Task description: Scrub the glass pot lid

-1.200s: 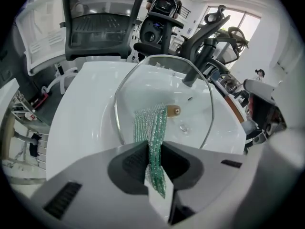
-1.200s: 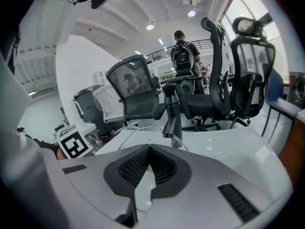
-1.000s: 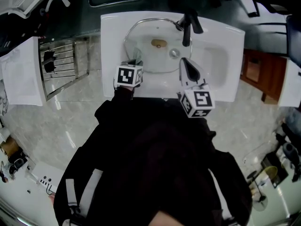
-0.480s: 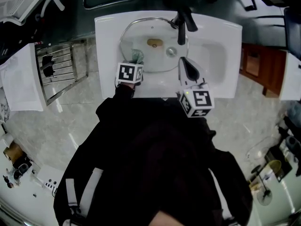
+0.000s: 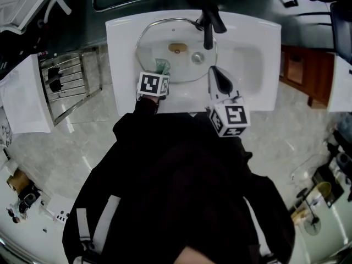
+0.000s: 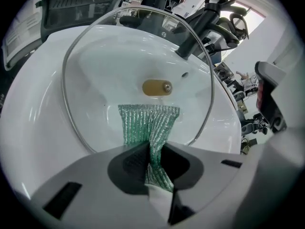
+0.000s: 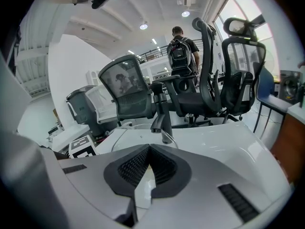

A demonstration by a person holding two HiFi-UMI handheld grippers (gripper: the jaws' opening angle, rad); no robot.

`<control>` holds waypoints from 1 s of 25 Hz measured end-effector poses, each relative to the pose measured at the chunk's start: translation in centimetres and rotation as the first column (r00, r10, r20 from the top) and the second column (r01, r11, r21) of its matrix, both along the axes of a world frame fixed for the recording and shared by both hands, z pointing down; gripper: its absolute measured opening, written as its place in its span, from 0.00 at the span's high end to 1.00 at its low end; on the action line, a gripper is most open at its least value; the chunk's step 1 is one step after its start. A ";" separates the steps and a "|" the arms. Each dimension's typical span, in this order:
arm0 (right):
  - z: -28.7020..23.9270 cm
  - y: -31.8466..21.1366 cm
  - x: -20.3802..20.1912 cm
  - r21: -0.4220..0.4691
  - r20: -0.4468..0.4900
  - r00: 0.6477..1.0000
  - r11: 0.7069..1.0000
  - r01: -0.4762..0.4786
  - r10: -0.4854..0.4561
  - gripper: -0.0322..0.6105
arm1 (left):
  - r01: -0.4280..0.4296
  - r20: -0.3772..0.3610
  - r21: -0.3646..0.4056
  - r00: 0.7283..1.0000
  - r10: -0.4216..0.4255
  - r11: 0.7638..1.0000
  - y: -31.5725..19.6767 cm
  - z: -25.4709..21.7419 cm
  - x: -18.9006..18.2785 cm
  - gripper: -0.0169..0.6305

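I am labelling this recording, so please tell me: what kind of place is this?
Probably an open office or lab, not a home kitchen: a white basin with a black faucet stands near mesh office chairs, and a person with a backpack is behind them.

Pale marble floor (image 5: pixel 82 142), a wire rack (image 5: pixel 71 81), black office chairs (image 7: pixel 209 80) under bright ceiling lights (image 7: pixel 143 26).

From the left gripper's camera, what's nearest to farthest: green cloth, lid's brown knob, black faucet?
1. Green cloth, pinched in its jaws.
2. Brown knob, middle of the glass lid.
3. Black faucet, behind, upper right.
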State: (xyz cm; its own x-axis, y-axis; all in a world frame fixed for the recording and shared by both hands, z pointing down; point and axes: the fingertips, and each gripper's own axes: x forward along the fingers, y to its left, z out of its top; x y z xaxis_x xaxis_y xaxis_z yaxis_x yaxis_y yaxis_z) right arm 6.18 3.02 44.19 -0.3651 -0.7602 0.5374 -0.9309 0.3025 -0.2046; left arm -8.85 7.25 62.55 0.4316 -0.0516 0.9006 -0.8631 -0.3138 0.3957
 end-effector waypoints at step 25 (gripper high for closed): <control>0.2 1.4 1.6 -0.004 0.003 0.999 0.999 -0.040 0.040 0.95 | -0.071 0.014 -0.008 0.997 0.071 0.997 0.5 0.4 2.1 0.88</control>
State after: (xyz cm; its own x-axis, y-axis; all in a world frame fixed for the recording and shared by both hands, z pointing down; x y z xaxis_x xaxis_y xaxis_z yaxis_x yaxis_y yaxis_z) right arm 7.74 4.45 44.35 -0.3364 -0.7723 0.5389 -0.9415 0.2643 -0.2090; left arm -6.79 7.75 62.96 0.4207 -0.0146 0.9071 -0.8445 -0.3716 0.3857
